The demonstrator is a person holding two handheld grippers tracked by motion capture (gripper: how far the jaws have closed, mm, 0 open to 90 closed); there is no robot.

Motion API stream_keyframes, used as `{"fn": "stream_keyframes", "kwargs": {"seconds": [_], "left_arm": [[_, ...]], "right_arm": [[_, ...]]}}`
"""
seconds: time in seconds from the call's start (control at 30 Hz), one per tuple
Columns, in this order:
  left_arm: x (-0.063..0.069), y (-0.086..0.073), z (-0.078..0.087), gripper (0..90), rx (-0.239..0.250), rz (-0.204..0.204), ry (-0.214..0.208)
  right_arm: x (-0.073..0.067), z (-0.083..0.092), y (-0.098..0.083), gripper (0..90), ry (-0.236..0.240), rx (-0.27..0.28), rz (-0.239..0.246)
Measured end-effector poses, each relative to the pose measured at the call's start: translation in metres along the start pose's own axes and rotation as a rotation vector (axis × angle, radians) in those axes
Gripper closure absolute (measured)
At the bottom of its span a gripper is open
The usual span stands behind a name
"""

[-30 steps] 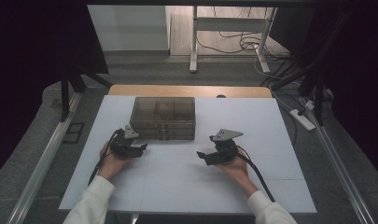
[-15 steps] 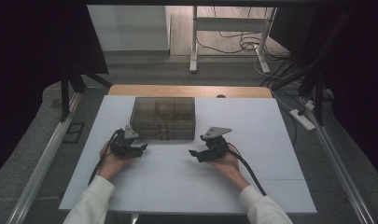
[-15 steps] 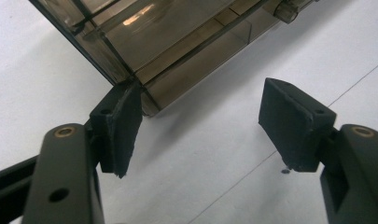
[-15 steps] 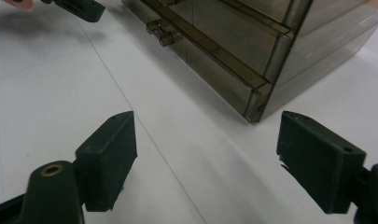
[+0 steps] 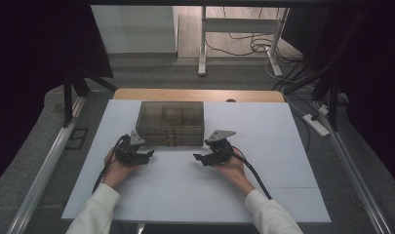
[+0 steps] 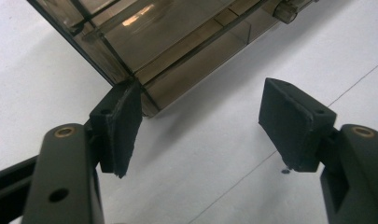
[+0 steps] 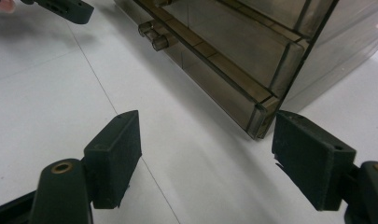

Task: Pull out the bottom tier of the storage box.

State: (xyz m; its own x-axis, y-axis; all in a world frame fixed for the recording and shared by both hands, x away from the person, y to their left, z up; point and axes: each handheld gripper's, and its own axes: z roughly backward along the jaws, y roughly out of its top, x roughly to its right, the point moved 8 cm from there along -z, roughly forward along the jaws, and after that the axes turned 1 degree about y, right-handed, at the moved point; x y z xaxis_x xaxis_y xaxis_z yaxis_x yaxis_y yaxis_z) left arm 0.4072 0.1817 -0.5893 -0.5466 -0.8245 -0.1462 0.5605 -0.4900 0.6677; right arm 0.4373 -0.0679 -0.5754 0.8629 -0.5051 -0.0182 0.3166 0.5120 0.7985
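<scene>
Resting toward the white table's (image 5: 283, 146) far edge, a smoky translucent plastic drawer box (image 5: 170, 122), contents indistinct; left gripper (image 5: 145, 157) and right gripper (image 5: 199, 158) flank its front, jaws wide, empty.

We see a white table (image 5: 283, 161) with a wooden far edge; a smoky transparent drawer box (image 5: 170, 122) sits directly on it, near the back.

Smoky see-through plastic drawer box (image 5: 170, 124), upright at the white surface's (image 5: 283, 161) far middle, drawers shut, small knobs (image 7: 154, 36) facing near side.
</scene>
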Motion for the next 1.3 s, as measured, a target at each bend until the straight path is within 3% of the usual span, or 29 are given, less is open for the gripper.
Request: {"fn": "stream_keyframes", "kwargs": {"seconds": [0.53,0.7,0.9,1.2,1.3], "left_arm": [[0.0,0.0001,-0.0001,31.1,0.0,-0.003,0.003],[0.0005,0.0003,-0.0004,31.1,0.0,-0.007,0.001],[0.0005,0.0003,-0.0004,31.2,0.0,-0.008,0.002],[0.0004,0.0004,-0.0005,31.4,0.0,-0.007,0.005],[-0.0001,0.0004,-0.0001,33.8,0.002,-0.006,0.009]], "right_arm": [[0.0005,-0.0031,0.0014,32.7,-0.022,-0.008,0.012],[0.0015,-0.0049,-0.0007,35.2,-0.077,-0.028,0.005],[-0.0005,-0.006,0.0004,34.7,-0.094,-0.028,-0.019],[-0.0028,-0.0074,0.0013,34.7,-0.113,-0.036,-0.013],[-0.0026,-0.0082,0.0015,39.0,-0.12,-0.03,-0.012]]}}
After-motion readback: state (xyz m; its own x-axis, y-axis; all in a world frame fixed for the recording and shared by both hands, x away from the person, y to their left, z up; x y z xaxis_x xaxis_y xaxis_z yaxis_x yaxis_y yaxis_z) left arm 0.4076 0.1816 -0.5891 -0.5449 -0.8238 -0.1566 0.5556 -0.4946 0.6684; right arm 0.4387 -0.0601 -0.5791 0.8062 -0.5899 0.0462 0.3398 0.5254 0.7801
